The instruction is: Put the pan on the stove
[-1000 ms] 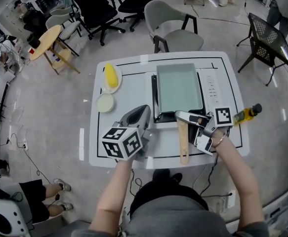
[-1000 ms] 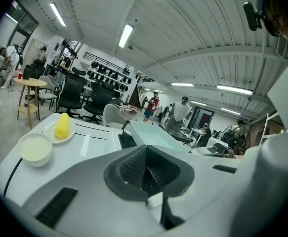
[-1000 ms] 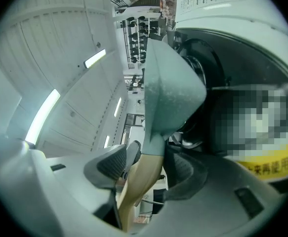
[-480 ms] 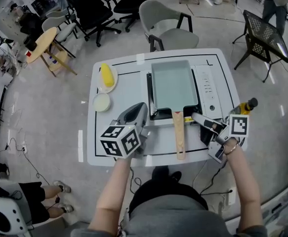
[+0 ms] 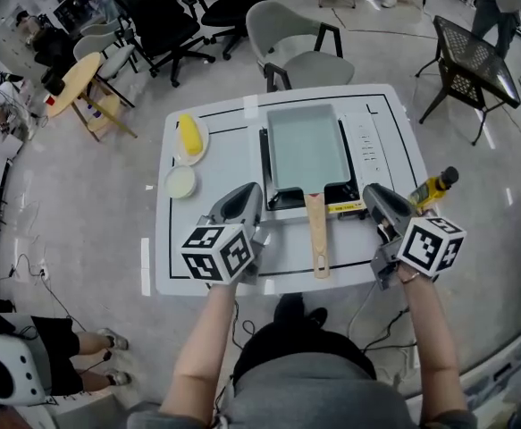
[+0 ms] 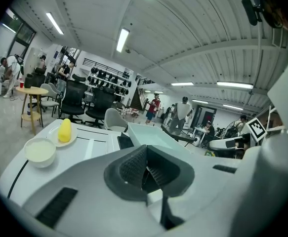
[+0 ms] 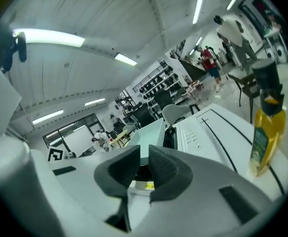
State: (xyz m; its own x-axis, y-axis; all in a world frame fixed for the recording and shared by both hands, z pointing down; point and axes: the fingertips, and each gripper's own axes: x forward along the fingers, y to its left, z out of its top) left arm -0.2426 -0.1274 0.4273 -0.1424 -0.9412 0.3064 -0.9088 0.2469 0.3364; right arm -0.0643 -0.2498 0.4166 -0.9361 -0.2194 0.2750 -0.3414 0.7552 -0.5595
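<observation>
A pale teal rectangular pan (image 5: 307,147) sits on the black stove (image 5: 368,143) in the middle of the white table (image 5: 220,164). Its wooden handle (image 5: 316,235) points toward me. My left gripper (image 5: 242,200) rests shut and empty over the table, left of the handle. The left gripper view shows the pads meeting (image 6: 146,169), with the pan (image 6: 148,135) beyond them. My right gripper (image 5: 374,195) hovers right of the handle, clear of it. Its jaws (image 7: 144,167) have just been closing and keep a narrow gap with nothing between them.
A yellow oil bottle (image 5: 432,189) stands at the table's right edge, close to the right gripper, and shows large in the right gripper view (image 7: 265,127). A corn cob on a plate (image 5: 191,135) and a small bowl (image 5: 180,182) sit at the left. Chairs (image 5: 296,43) stand behind the table.
The right gripper let go of the pan handle, drew back to the right and rolled upright, its jaws narrowing. The left gripper stayed put. The pan rests on the stove.
</observation>
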